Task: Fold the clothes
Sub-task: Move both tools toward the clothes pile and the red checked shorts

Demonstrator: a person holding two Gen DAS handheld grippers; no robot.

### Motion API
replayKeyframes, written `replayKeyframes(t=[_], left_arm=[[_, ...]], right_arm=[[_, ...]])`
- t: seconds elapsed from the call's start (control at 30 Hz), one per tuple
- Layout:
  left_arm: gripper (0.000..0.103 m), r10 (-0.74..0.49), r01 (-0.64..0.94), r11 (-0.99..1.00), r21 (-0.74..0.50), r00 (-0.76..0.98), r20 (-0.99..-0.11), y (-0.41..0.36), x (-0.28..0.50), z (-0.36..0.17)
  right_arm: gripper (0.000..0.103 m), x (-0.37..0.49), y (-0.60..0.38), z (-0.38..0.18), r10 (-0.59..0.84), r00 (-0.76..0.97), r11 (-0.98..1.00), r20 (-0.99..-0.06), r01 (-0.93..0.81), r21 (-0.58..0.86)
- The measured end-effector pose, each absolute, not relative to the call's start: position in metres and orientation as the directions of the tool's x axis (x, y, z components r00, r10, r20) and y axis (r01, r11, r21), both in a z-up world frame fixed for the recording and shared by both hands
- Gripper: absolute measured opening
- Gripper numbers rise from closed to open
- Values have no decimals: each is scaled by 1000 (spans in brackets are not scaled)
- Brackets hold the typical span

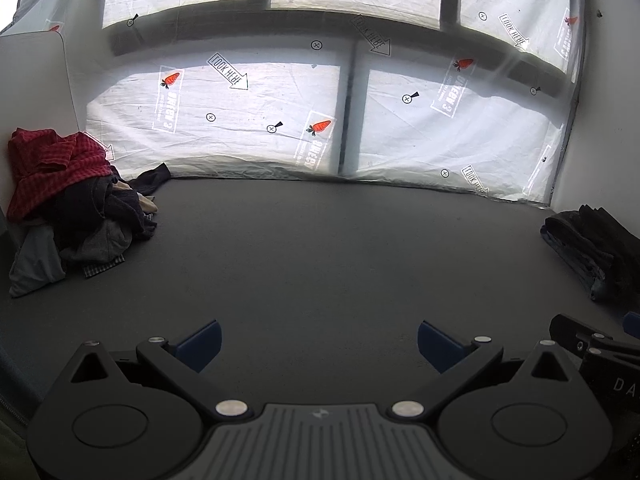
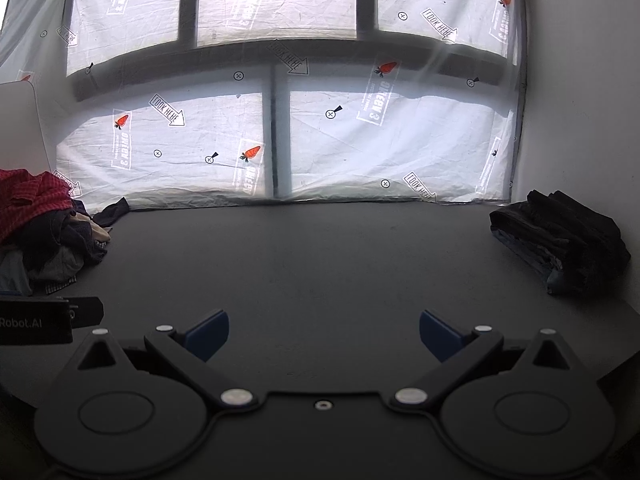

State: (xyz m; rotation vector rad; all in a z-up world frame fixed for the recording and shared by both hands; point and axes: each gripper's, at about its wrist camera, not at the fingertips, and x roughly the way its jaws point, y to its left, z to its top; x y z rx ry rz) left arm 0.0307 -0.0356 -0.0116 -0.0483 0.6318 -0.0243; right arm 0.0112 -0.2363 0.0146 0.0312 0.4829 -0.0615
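Note:
A heap of unfolded clothes [image 1: 76,216] lies at the table's far left, with a red checked garment [image 1: 52,164] on top of dark and grey pieces. The same heap of clothes [image 2: 44,236] shows at the left of the right wrist view. A stack of folded dark garments [image 1: 592,252] rests at the far right, and the stack [image 2: 560,240] is nearer in the right wrist view. My left gripper [image 1: 318,346] hovers open over bare tabletop with nothing between its blue pads. My right gripper [image 2: 324,336] is open too, holding nothing.
The dark grey table [image 1: 320,248] runs back to a window covered with a white printed sheet [image 1: 256,120]. A white wall [image 2: 580,120] closes the right side. A white panel [image 1: 32,80] stands behind the heap. Each gripper's body shows at the other view's edge.

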Motion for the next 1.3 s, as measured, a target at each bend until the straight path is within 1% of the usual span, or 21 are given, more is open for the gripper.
replayKeyframes(t=[0.13, 0.2, 0.27, 0.37, 0.5, 0.67, 0.8, 0.87, 0.97, 1.1, 1.13, 1.23, 1.3], left_arm=[[103, -40, -1, 998, -66, 792, -609, -50, 61, -19], [103, -30, -4, 998, -55, 796, -605, -58, 74, -20], [103, 3, -29, 999, -33, 798, -603, -67, 93, -20], [103, 29, -76, 996, -49, 783, -621, -76, 123, -17], [103, 27, -161, 976, -143, 752, -659, -73, 160, -11], [103, -4, -287, 913, -290, 705, -709, -54, 186, -24], [103, -45, -374, 840, -393, 674, -737, -26, 201, -40], [103, -51, -411, 798, -441, 683, -728, -8, 212, -44], [103, -15, -450, 758, -472, 712, -702, 21, 231, -45], [103, 12, -489, 693, -530, 742, -670, 77, 267, -46], [103, 18, -496, 674, -548, 752, -659, 92, 276, -47], [103, 65, -510, 635, -580, 783, -618, 139, 304, -54], [103, 86, -541, 589, -601, 781, -618, 171, 320, -59]], right_arm=[[103, 41, -265, 11, -55, 888, 991, -456, 103, 81], [103, 60, -279, 8, -65, 885, 986, -461, 130, 109], [103, 82, -290, 5, -66, 883, 982, -464, 139, 126], [103, 123, -301, 3, -34, 869, 981, -493, 122, 148], [103, 173, -313, 5, 35, 843, 983, -537, 68, 171], [103, 228, -322, -9, 102, 805, 976, -585, 32, 215], [103, 264, -327, -26, 250, 747, 922, -616, 10, 387], [103, 281, -326, -36, 325, 716, 877, -618, 16, 480], [103, 310, -316, -53, 424, 680, 789, -598, 48, 613], [103, 353, -292, -80, 555, 639, 599, -532, 137, 789], [103, 365, -284, -87, 579, 633, 550, -514, 163, 819], [103, 407, -248, -100, 643, 612, 462, -460, 170, 871], [103, 438, -220, -110, 689, 578, 391, -436, 210, 896]])
